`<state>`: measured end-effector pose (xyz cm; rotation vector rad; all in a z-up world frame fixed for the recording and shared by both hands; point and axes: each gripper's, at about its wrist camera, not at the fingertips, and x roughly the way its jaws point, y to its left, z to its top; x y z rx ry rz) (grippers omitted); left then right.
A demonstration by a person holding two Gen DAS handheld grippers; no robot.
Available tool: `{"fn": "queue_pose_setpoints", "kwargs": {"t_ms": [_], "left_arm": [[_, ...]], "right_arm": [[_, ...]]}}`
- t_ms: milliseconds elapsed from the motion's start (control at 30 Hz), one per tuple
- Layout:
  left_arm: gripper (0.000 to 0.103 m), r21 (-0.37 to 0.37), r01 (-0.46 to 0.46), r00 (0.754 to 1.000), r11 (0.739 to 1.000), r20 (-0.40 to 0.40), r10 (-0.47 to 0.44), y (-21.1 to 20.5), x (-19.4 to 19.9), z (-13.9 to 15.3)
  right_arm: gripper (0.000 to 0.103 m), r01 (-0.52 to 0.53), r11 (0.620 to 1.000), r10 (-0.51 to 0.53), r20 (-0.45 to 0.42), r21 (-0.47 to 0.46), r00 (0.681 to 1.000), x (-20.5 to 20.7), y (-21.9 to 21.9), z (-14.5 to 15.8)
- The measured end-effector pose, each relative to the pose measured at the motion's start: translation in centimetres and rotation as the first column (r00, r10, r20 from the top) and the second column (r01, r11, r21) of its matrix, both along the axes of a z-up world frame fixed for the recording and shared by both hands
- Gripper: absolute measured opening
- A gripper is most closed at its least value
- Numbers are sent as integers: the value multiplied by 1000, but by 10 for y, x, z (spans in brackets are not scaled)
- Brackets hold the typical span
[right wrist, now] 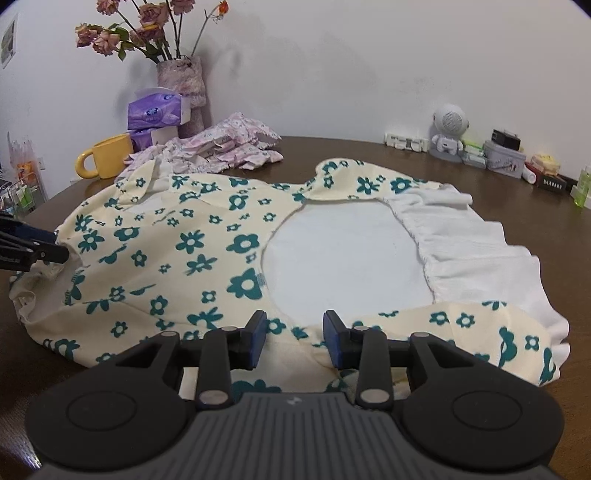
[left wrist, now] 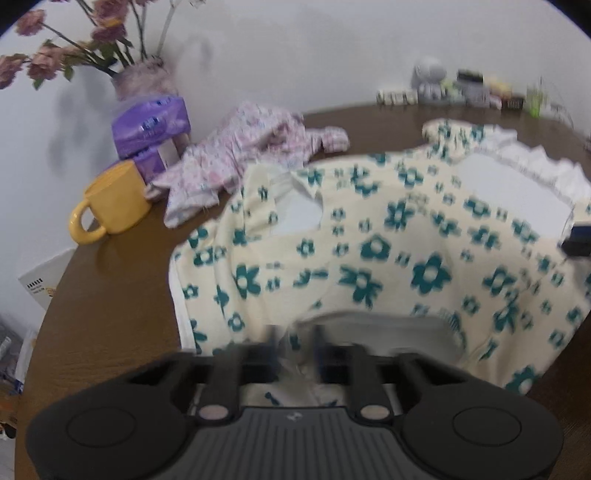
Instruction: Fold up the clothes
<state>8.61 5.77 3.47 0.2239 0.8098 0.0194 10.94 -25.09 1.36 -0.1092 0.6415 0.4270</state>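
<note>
A: Cream cotton with teal flowers, that is what we have between the jaws of the left gripper (left wrist: pixel 298 354); the jaws look pinched together on a bunched edge of the garment (left wrist: pixel 388 236), though the view is smeared. From the right wrist camera we see the same tool at 9 o'clock, biting the cloth's left edge.

B: And the right gripper (right wrist: pixel 294 341)? We note its jaws stand partly apart, astride the near hem at 6 o'clock, with fabric lying between them. We cannot tell if the pads press on it.

A: Location entry: the garment lies spread across the brown table (right wrist: pixel 369 151), its white ruffle toward 3 o'clock and its white lining showing at centre.

B: Risks, as we judge them. If the right pads close on only the top layer, the fold would drag one ply and leave the lining behind. If the left pull runs toward 10 o'clock, the cloth could sweep the yellow mug (left wrist: pixel 114 201), which sits just beside the pink floral garment (left wrist: pixel 251 147).

A: Containers. The mug's interior is hidden from both views, so contents unknown. The vase (right wrist: pixel 183 83) at 11 o'clock holds dried pink flowers (right wrist: pixel 144 26). The purple tissue pack (right wrist: pixel 159 110) shows a tissue sticking out on top. The grey tin (right wrist: pixel 504 155) at 2 o'clock is closed.
</note>
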Motion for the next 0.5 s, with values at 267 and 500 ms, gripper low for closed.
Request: {"fn": "queue_pose_setpoints", "kwargs": {"t_ms": [267,500], "left_arm": [[5,58,-4,1000,998,-2,5,7,-11,2],[28,-47,6,1000,999,31,-4,14,-21,19]], "right_arm": [[37,5,1000,-5,-22,20,1000,3,-6,-3],[38,5,1000,-4,-22,21,1000,4,-7,-4]]}}
